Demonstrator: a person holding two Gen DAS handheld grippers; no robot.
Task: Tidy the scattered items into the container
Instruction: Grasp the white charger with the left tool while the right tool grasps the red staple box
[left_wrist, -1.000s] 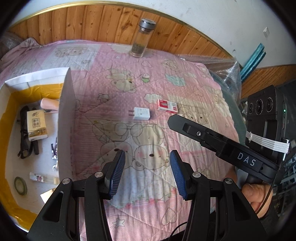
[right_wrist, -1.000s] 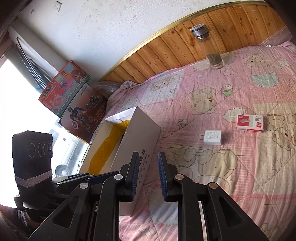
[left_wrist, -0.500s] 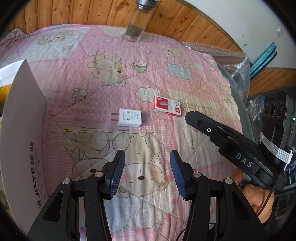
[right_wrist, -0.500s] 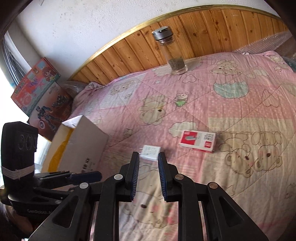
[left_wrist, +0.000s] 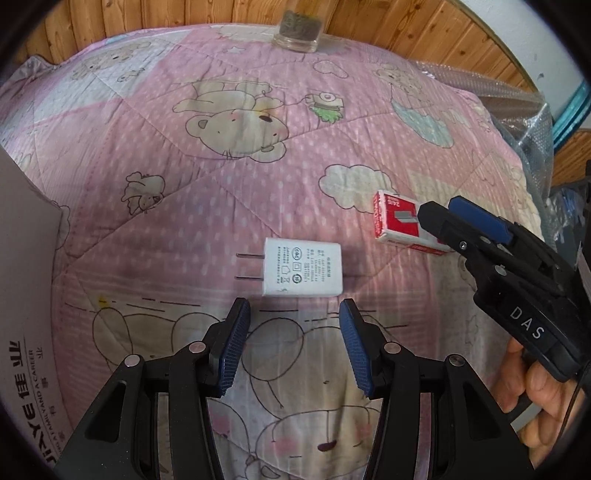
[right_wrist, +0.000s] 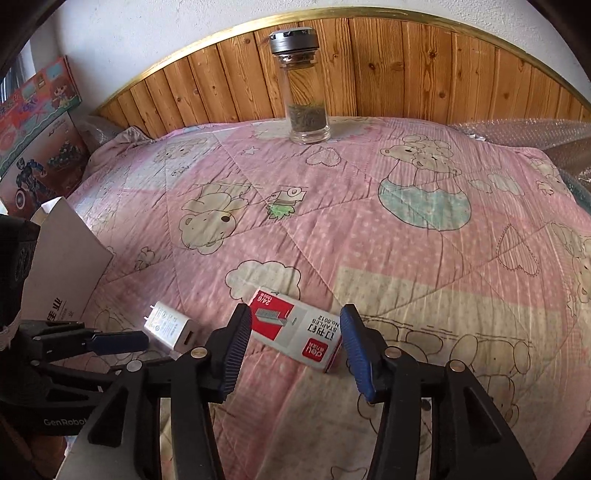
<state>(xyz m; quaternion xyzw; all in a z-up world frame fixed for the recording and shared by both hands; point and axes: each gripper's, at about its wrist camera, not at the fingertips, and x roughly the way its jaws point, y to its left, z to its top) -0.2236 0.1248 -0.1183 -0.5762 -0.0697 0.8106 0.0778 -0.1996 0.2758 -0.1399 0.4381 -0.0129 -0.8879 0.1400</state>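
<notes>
A white plug-in charger (left_wrist: 303, 273) lies flat on the pink quilt, prongs to the left. My left gripper (left_wrist: 293, 310) hangs open just short of it, its fingers as wide as the charger's body. A red and white staple box (right_wrist: 295, 332) lies to the charger's right. My right gripper (right_wrist: 294, 314) is over the near end of that box, its jaws opening and its pads not touching it. In the left wrist view the right gripper (left_wrist: 441, 210) comes in from the right, and its tips cover the staple box (left_wrist: 399, 225) at one end. The charger (right_wrist: 171, 328) also shows in the right wrist view.
The cardboard box's white flap (left_wrist: 26, 295) stands at the left edge, also seen as the flap (right_wrist: 62, 266) in the right wrist view. A glass bottle (right_wrist: 303, 92) with a metal cap stands at the quilt's far side by the wooden headboard. Bubble wrap (right_wrist: 517, 133) lies far right.
Both grippers have come down and forward over the quilt toward the charger and the staple box. The right jaws went from nearly shut to wide. The box's inside has left the left wrist view.
</notes>
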